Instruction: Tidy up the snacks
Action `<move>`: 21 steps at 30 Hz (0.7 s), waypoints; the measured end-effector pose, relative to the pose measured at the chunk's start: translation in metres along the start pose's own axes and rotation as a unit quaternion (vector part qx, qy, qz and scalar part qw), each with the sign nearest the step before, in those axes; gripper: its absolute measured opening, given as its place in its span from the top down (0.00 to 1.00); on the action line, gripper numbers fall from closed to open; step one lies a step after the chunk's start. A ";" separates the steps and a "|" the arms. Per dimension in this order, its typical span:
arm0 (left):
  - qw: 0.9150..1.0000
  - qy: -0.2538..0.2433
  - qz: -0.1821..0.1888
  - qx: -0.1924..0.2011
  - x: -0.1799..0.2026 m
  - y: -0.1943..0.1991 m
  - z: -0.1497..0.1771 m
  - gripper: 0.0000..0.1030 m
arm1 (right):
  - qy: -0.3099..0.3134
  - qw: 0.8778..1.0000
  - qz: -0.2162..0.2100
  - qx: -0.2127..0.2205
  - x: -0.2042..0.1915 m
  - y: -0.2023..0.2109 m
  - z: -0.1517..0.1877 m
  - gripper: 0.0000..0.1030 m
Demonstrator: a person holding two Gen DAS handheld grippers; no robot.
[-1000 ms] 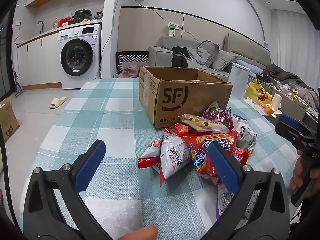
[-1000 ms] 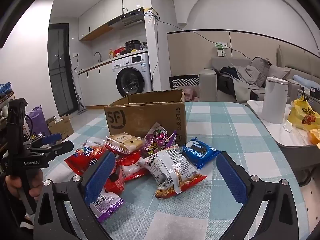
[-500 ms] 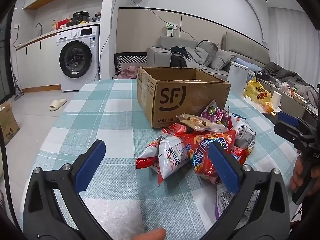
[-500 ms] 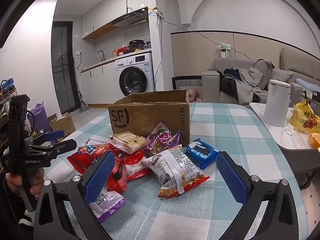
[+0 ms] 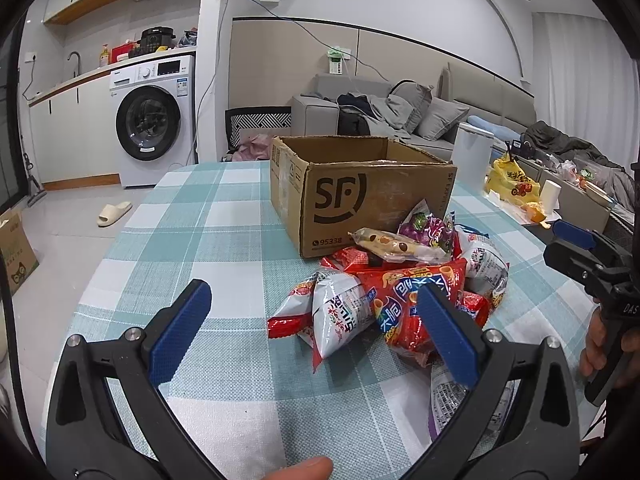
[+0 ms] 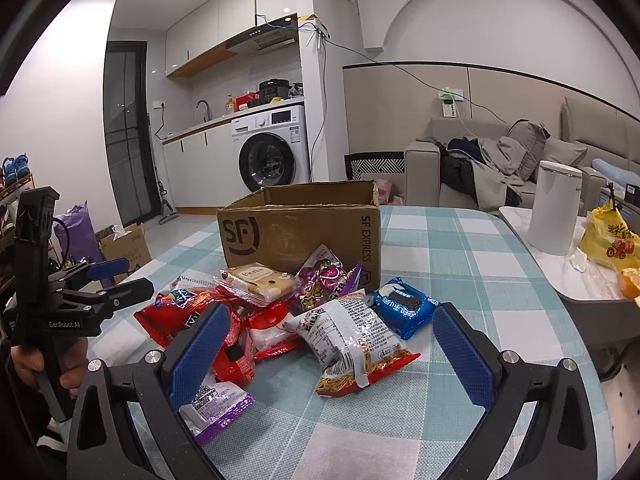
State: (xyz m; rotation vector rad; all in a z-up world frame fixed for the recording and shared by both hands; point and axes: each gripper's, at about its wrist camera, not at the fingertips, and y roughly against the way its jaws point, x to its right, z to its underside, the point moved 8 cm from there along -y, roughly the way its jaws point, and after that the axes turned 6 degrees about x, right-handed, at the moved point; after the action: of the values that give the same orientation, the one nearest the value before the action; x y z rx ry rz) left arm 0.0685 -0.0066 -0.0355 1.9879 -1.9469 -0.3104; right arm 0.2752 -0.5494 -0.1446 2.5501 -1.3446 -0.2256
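I judge the job barely begun: every snack I can see lies in a loose heap on the counter [image 5: 224, 240] just in front of the open SF cardboard box [image 6: 298, 236], and from either view I cannot see whether the box holds anything. My left gripper [image 5: 312, 322] hangs with its jaws spread wide and nothing between them, low over the checked cloth in front of the box, near the heap's closest edge, where a red-and-silver packet [image 5: 340, 312] and a red bag with Korean lettering [image 5: 412, 296] overlap. My right gripper [image 6: 332, 354] is just as wide and empty, hovering over the noodle packet [image 6: 352, 344] in front of the box; the blue Oreo pack [image 6: 406, 306] sits just beside that packet, close to the box's front corner, and a purple candy bag [image 6: 320, 284] leans touching the box wall. A cake-slice wrapper [image 6: 258, 282] rests on top of the heap, and a purple-edged packet [image 6: 218, 406] lies farthest from the box. So all the moving is left, as far as I can tell. The counter wears a teal-and-white plaid cloth; beyond the box stand a washing machine [image 5: 154, 124] and a grey sofa [image 5: 400, 116] strewn with clothes.
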 end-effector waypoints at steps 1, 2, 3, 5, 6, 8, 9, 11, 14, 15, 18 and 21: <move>1.000 0.000 0.000 0.000 0.000 0.000 0.000 0.01 | 0.000 1.000 0.000 0.000 0.000 0.000 0.000 0.00; 1.000 0.000 0.000 0.000 0.000 0.000 0.000 0.01 | 0.000 1.000 0.000 0.000 0.000 0.000 0.000 0.00; 1.000 0.000 0.000 0.000 0.000 0.000 0.000 0.01 | 0.001 1.000 0.000 0.000 0.000 0.000 0.000 0.00; 1.000 0.000 0.000 0.000 0.000 0.000 0.000 0.01 | 0.001 1.000 0.000 0.000 0.000 0.000 0.000 0.00; 1.000 0.000 0.000 -0.001 0.000 0.000 0.000 0.01 | 0.001 1.000 0.000 0.000 0.000 0.000 0.000 0.00; 1.000 -0.001 0.000 0.000 0.000 0.000 0.000 0.01 | 0.001 1.000 0.000 0.000 0.000 0.000 0.000 0.00; 1.000 -0.001 0.000 0.001 0.000 0.000 0.000 0.01 | 0.001 1.000 0.000 0.000 0.000 0.000 0.000 0.00; 1.000 -0.002 0.000 0.001 0.001 0.000 0.000 0.01 | 0.000 1.000 0.000 0.000 0.000 0.000 0.000 0.00; 1.000 -0.004 0.002 0.001 0.001 0.000 0.000 0.01 | 0.000 1.000 0.000 0.000 0.000 0.000 0.000 0.00; 1.000 -0.004 0.002 0.001 0.001 0.000 0.000 0.01 | 0.000 1.000 0.001 0.000 0.000 0.000 0.000 0.00; 1.000 -0.005 0.002 0.001 0.002 0.000 0.001 0.01 | 0.000 1.000 0.002 0.000 0.001 0.000 0.000 0.00; 1.000 -0.007 0.002 0.001 0.003 0.000 0.001 0.01 | 0.001 1.000 0.002 0.000 0.001 0.000 0.000 0.00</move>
State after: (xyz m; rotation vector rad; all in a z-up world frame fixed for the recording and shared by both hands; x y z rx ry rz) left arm 0.0688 -0.0096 -0.0359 1.9870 -1.9603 -0.3219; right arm 0.2753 -0.5504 -0.1445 2.5466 -1.3488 -0.2217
